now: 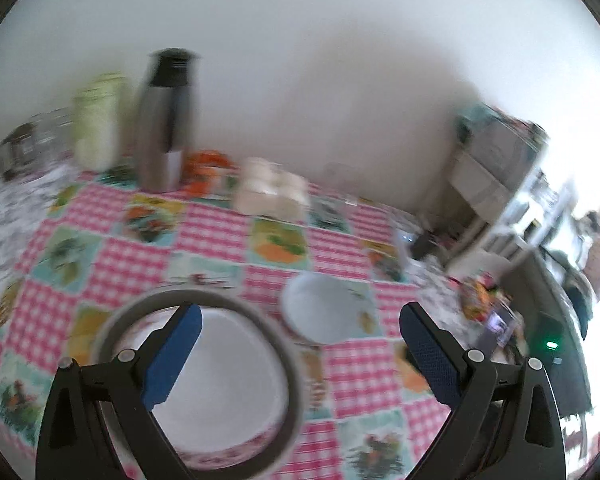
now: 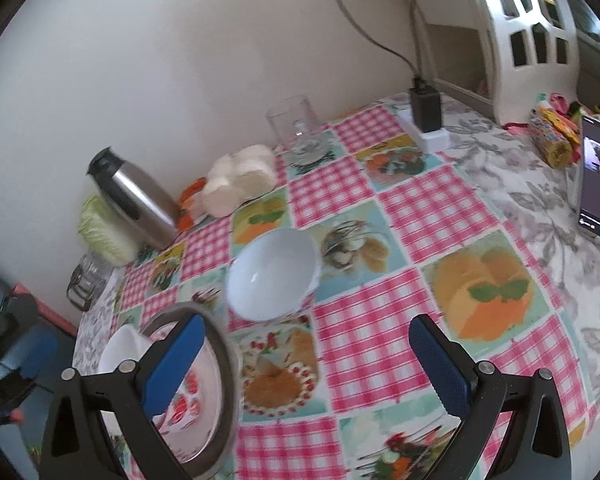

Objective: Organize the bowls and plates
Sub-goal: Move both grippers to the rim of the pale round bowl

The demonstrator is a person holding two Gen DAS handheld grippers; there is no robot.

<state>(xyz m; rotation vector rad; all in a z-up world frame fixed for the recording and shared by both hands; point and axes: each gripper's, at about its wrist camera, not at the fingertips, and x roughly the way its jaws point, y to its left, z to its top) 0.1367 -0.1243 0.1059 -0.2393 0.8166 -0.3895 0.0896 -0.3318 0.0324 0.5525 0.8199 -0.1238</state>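
I hold both claws low over the surface (image 2: 440, 216), jaws spread wide, gripping nothing. My left claw (image 1: 300, 360) hangs above the grey-rimmed plate (image 1: 224, 380); my right claw (image 2: 306, 364) faces the white bowl (image 2: 272, 276), upright, mouth upward.

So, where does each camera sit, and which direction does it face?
Left wrist: on the left claw, facing the wall across the table; below it the grey-rimmed plate; only its open blue fingers show.
Right wrist: on the right claw, looking down toward the wall corner; open fingers show.
Shared: white bowl, steel thermos, checked tablecloth.
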